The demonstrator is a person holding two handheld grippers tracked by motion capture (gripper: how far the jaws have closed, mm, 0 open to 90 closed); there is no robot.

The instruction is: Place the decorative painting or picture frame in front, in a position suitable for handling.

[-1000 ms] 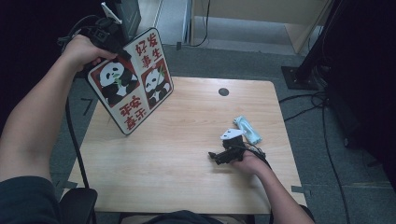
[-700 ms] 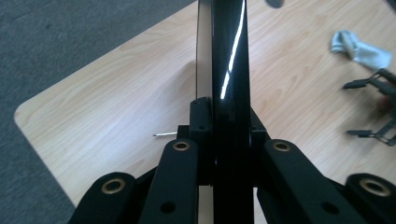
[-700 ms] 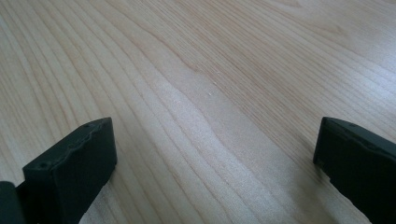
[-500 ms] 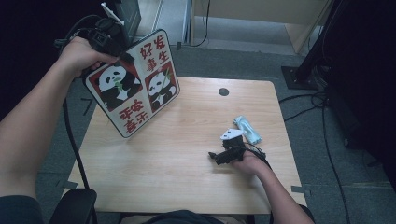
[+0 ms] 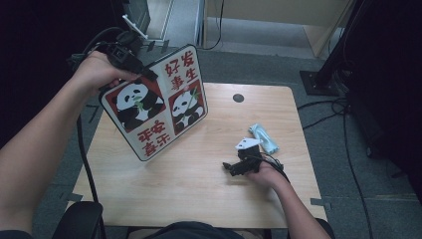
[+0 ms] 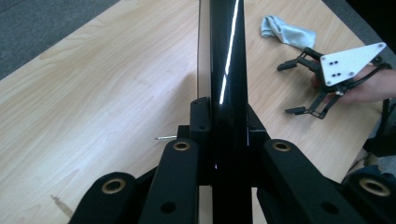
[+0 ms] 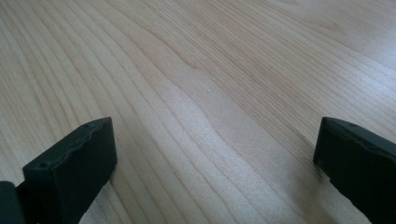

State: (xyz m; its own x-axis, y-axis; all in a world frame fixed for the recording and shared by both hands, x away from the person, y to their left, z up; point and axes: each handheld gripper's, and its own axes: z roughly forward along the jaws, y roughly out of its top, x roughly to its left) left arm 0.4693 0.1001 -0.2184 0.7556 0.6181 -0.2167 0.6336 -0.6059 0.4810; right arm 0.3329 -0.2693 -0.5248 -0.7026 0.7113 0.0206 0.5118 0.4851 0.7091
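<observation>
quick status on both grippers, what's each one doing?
Left hand-held gripper: shut on the panda board, held above the table.
Right hand-held gripper: open, nothing between its jaws, low over the table.

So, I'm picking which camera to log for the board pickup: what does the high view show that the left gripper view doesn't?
The high view alone shows the face of the panda board, with its two pandas and red characters, lifted tilted over the table's left side by the left gripper.

The left gripper view alone shows that gripper's jaws clamped on the board's thin black edge.

Both show the right gripper, resting on the table with jaws open and nothing between them, and the light blue cloth beside it.
</observation>
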